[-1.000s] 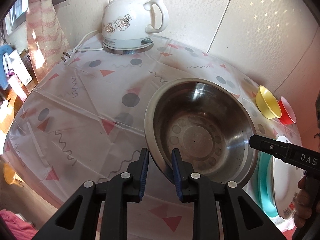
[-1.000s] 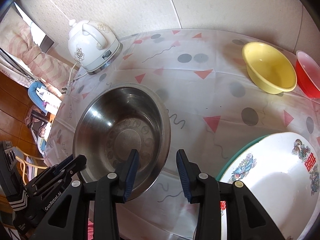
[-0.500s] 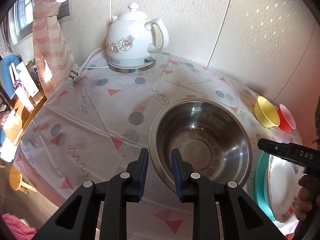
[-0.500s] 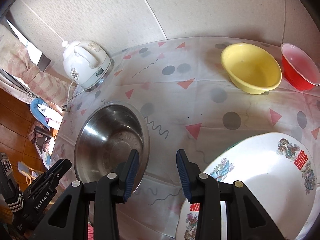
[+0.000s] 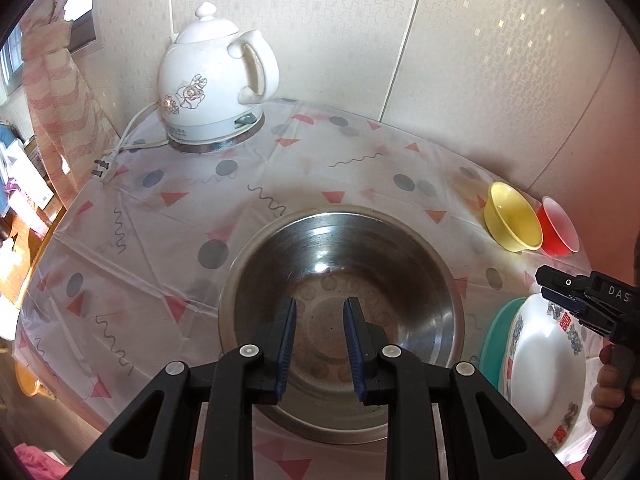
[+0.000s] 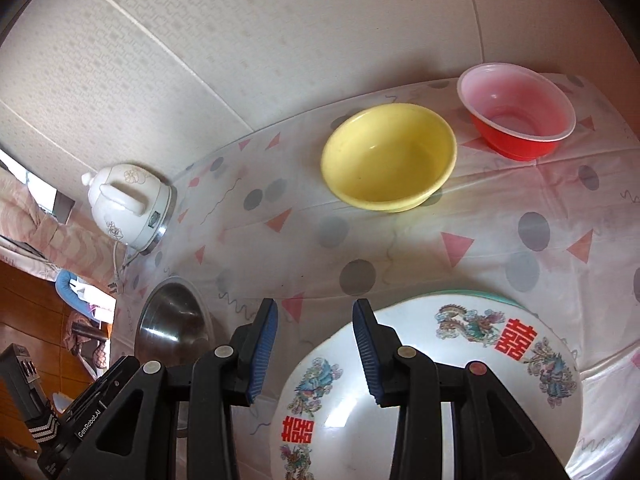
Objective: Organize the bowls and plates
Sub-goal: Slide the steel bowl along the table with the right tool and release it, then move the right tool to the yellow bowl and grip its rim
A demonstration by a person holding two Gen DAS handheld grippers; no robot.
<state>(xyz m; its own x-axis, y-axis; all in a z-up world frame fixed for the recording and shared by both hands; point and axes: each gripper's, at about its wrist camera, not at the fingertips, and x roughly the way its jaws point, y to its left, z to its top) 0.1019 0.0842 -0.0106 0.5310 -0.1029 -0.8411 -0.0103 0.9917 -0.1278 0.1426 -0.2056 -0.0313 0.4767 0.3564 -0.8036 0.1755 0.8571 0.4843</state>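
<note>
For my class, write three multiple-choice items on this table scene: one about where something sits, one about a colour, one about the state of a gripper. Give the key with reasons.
1. Where does the decorated white plate rest?
A. on a teal plate
B. inside the steel bowl
C. beside the kettle

2. What colour is the bowl next to the red bowl?
A. green
B. yellow
C. blue

3. What is the state of the left gripper?
A. shut on the kettle
B. shut on a plate
C. open

Key: 1 A, a teal plate rim shows under the white one. 2 B, the yellow bowl stands beside it. 3 C, its jaws stand apart with nothing between them, in front of the steel bowl.
</note>
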